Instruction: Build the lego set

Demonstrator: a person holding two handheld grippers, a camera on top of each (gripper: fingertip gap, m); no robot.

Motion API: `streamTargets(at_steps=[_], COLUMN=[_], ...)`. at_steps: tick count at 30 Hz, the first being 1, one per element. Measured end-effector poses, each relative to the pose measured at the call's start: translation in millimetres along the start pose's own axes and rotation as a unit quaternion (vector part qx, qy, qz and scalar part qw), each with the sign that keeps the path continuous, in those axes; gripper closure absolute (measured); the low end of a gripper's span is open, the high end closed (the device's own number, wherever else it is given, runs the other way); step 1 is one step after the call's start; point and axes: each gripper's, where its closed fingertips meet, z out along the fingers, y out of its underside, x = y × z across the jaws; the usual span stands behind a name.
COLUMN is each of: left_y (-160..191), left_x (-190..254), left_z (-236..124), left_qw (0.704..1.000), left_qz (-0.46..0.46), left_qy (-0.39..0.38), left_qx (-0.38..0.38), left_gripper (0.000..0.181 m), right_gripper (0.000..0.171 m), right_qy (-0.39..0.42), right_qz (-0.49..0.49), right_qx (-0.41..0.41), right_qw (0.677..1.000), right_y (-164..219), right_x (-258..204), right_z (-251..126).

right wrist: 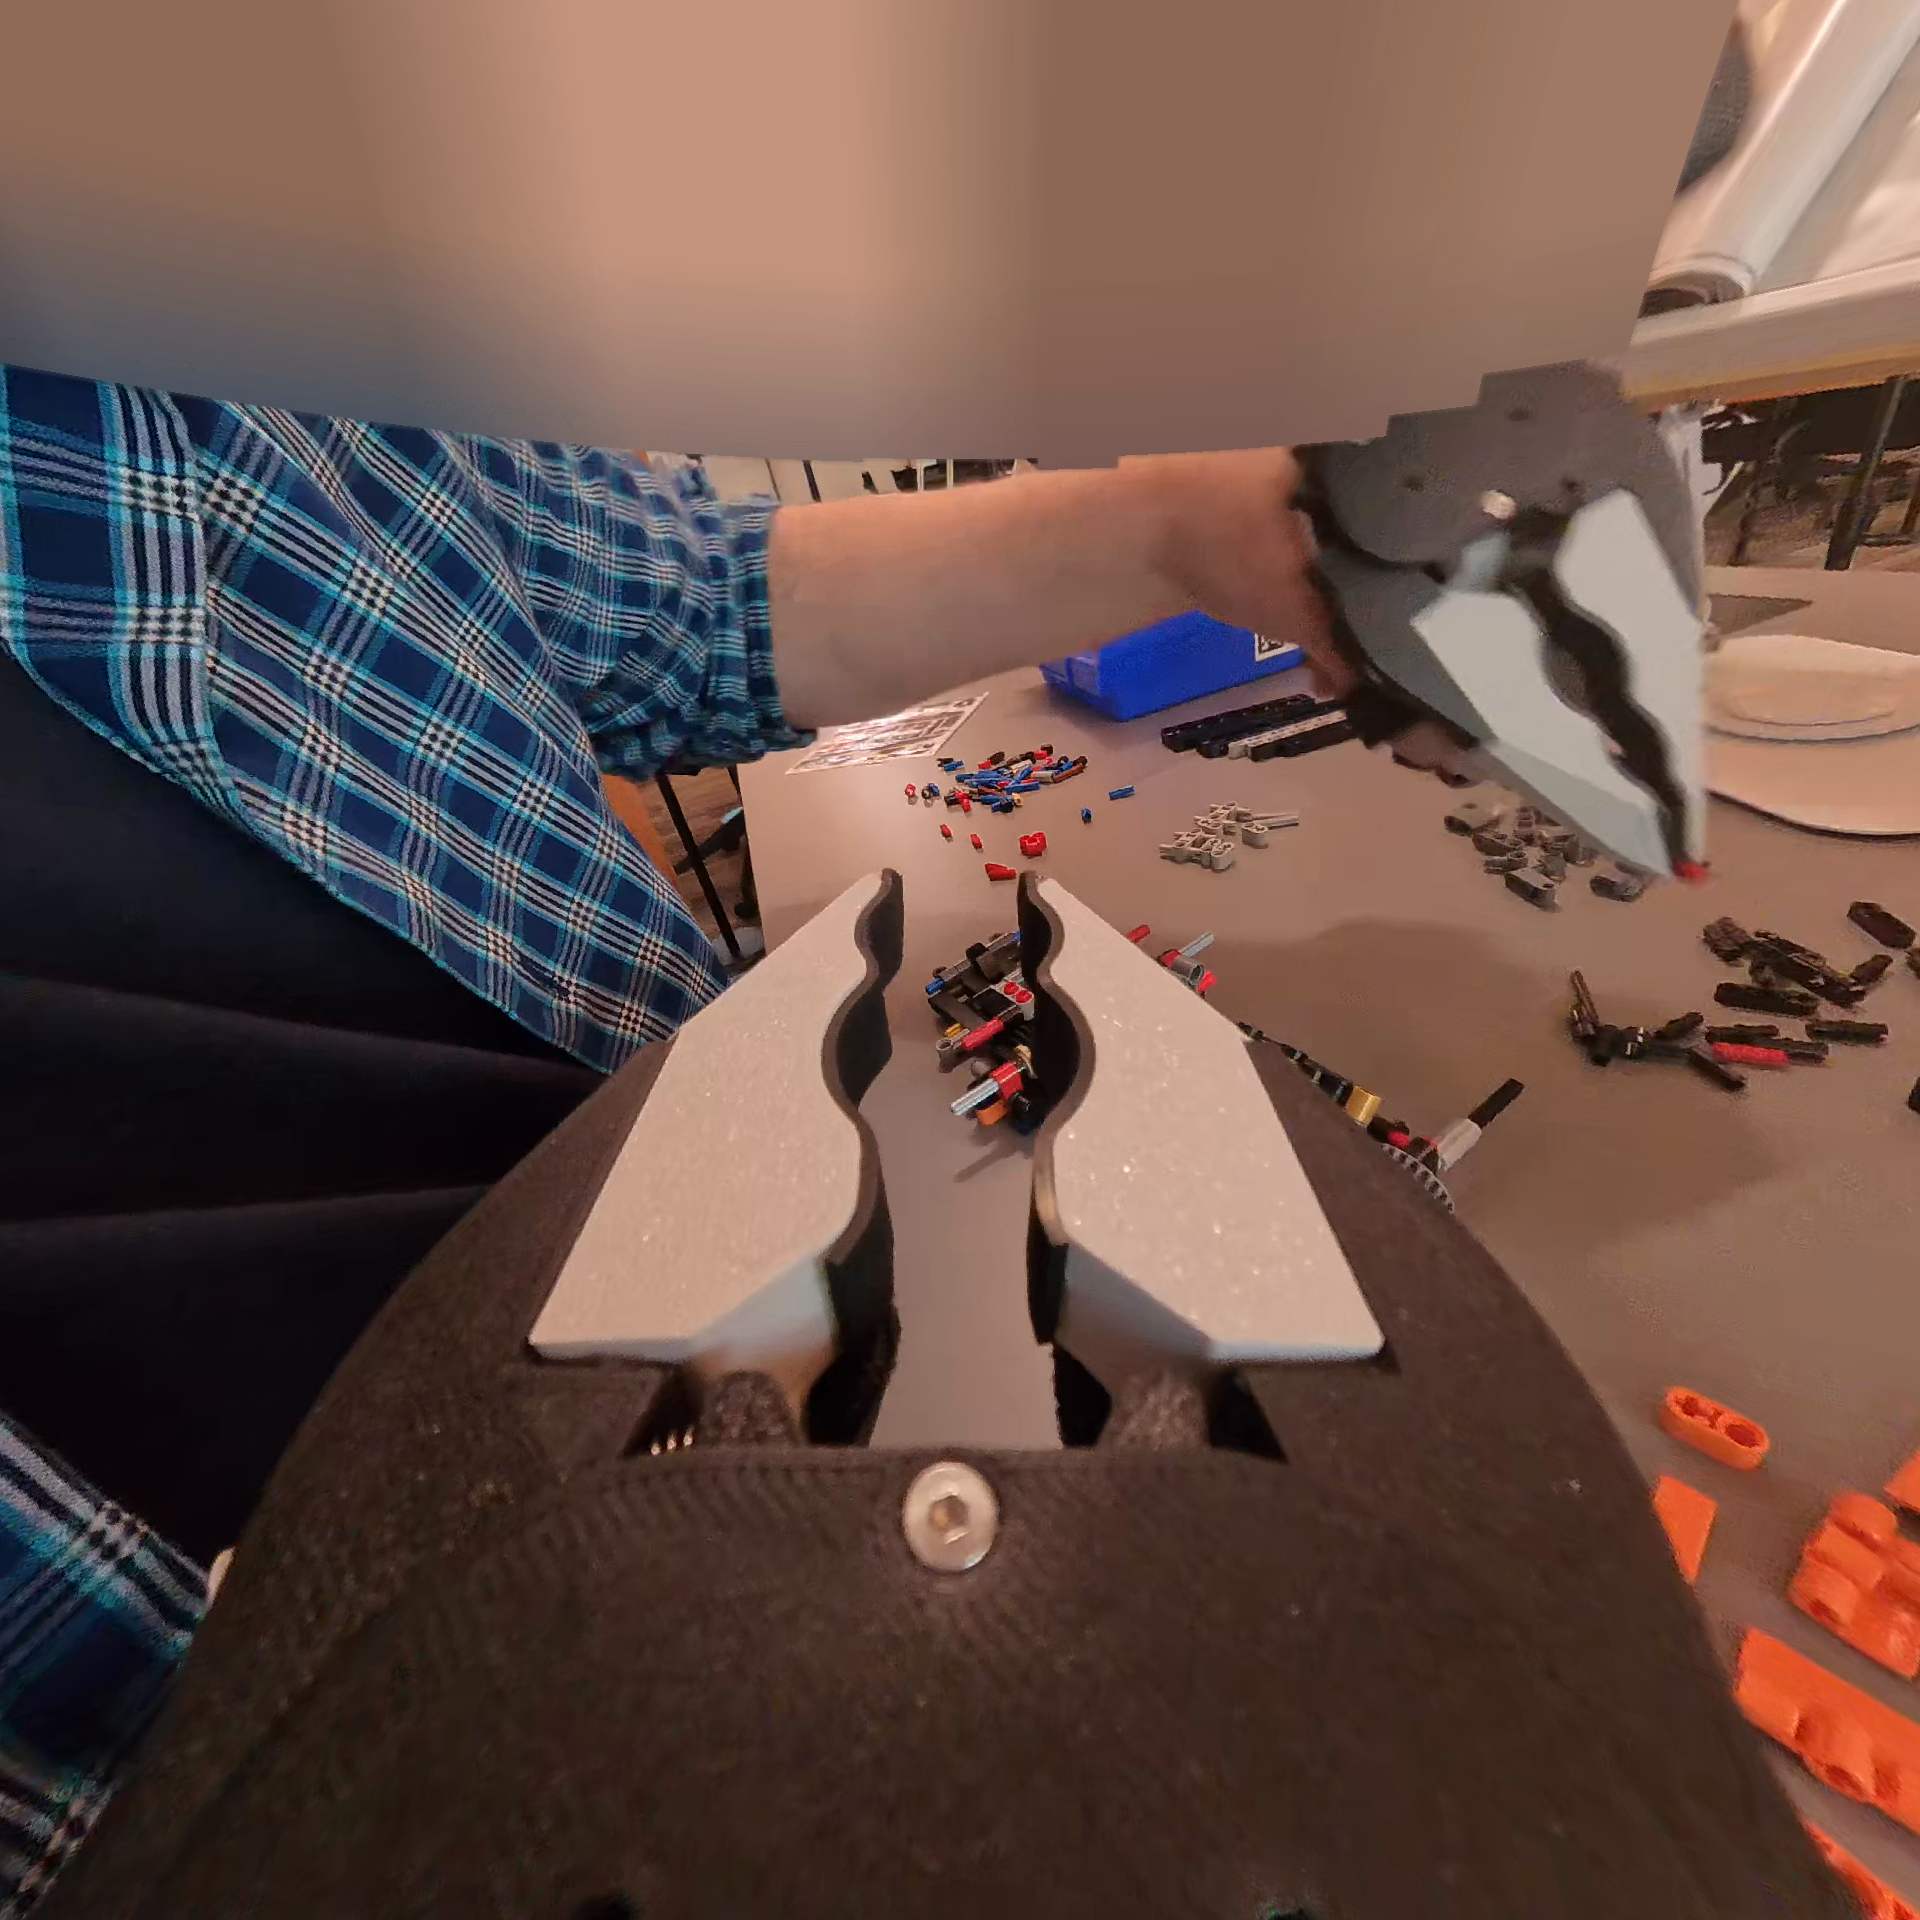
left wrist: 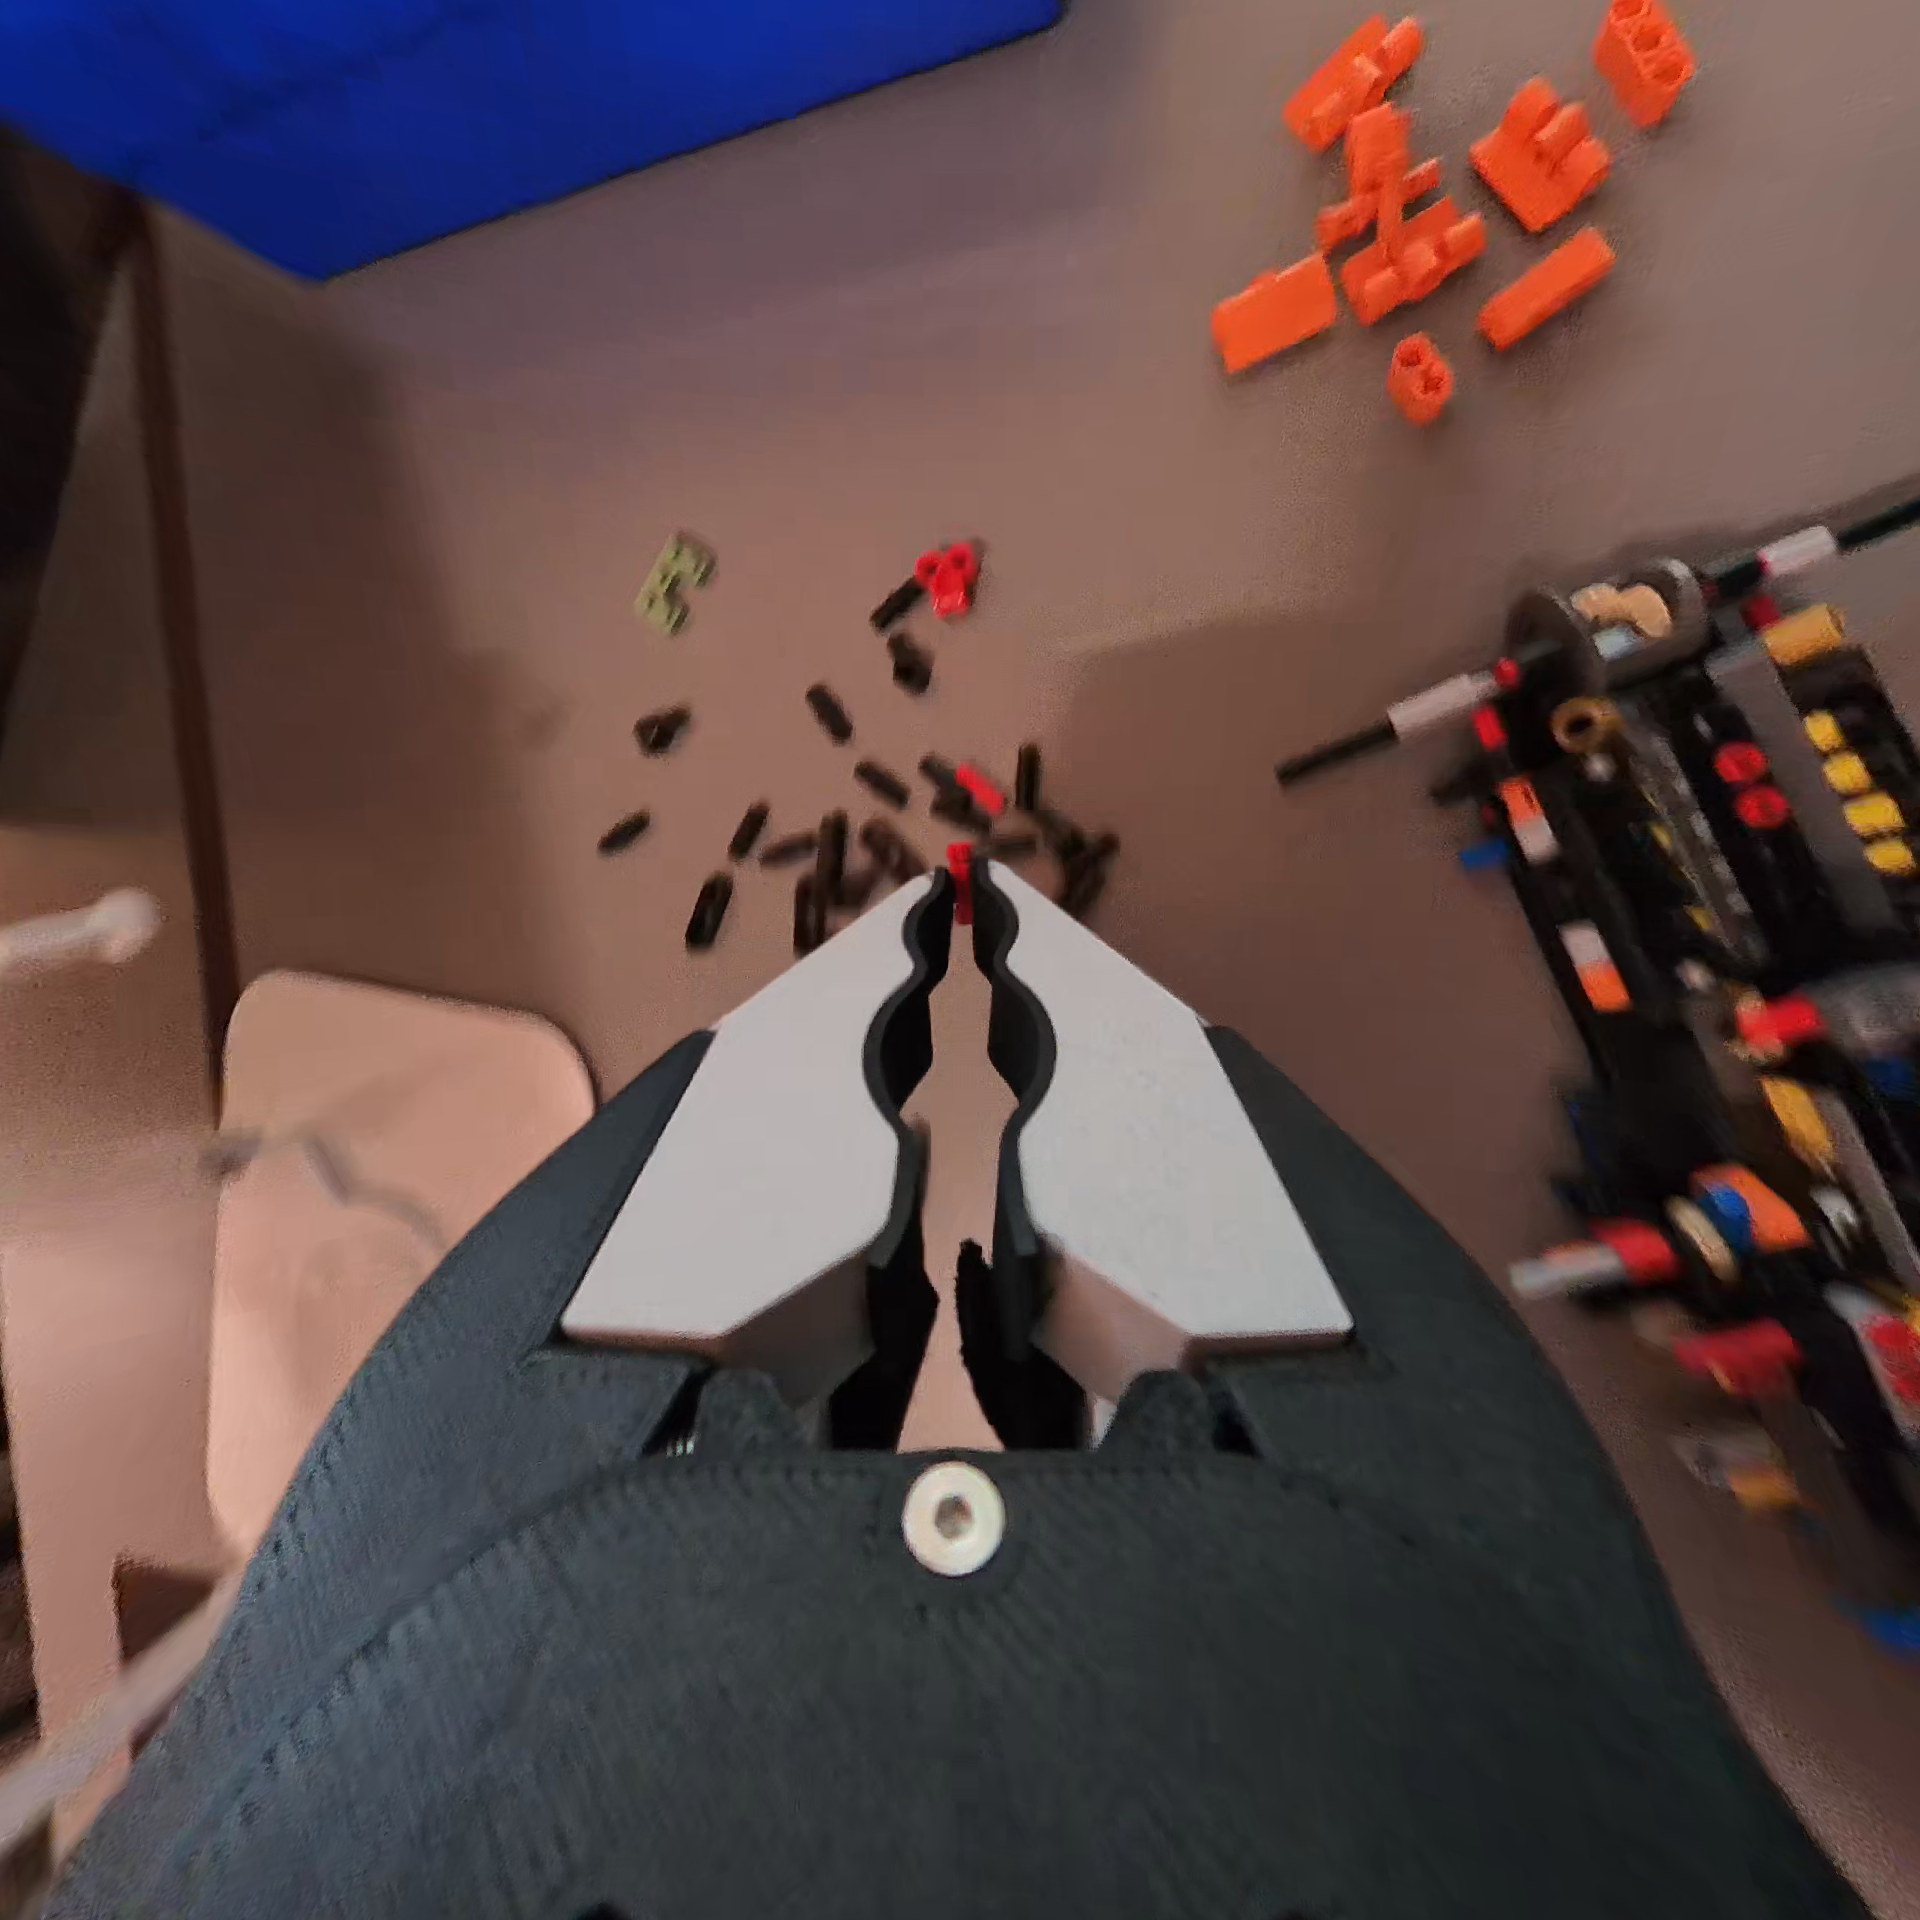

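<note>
My left gripper [left wrist: 962, 891] is shut on a small red pin [left wrist: 960, 881] and holds it above a scatter of black pins [left wrist: 862, 831] on the grey table. It also shows in the right wrist view [right wrist: 1685, 864], with the red pin [right wrist: 1694, 869] at its tips, over the black pins [right wrist: 1766, 997]. The half-built black model [left wrist: 1704, 935] lies to the right. My right gripper [right wrist: 958, 904] is open and empty, low over the model [right wrist: 987, 1023], which shows between its fingers.
Orange parts [left wrist: 1444, 197] lie at the far right, and also near my right gripper [right wrist: 1849, 1579]. A blue bin [right wrist: 1164, 660], a printed sheet [right wrist: 894, 732], small red and blue pins [right wrist: 997, 784], grey connectors [right wrist: 1221, 831] and black beams [right wrist: 1257, 722] lie farther off. A person's forearm [right wrist: 997, 582] reaches across. My right fingertips sit around 20 cm from my left ones.
</note>
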Motion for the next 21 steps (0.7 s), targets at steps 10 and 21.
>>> streamTargets(at_steps=[10, 21], left_y=[143, 202], left_x=[77, 158], left_z=[-150, -145], left_qw=[0.972, 0.946], left_qz=[-0.191, -0.290], left_qy=[-0.119, -0.121], left_qx=[-0.071, -0.082], left_gripper=[0.180, 0.180], right_gripper=[0.152, 0.152], right_qy=[-0.011, -0.015], right_qz=[0.008, -0.003], right_qx=[-0.013, -0.042], right_qw=[1.000, 0.999], right_y=[8, 18], right_x=[-3, -11], right_z=[10, 23])
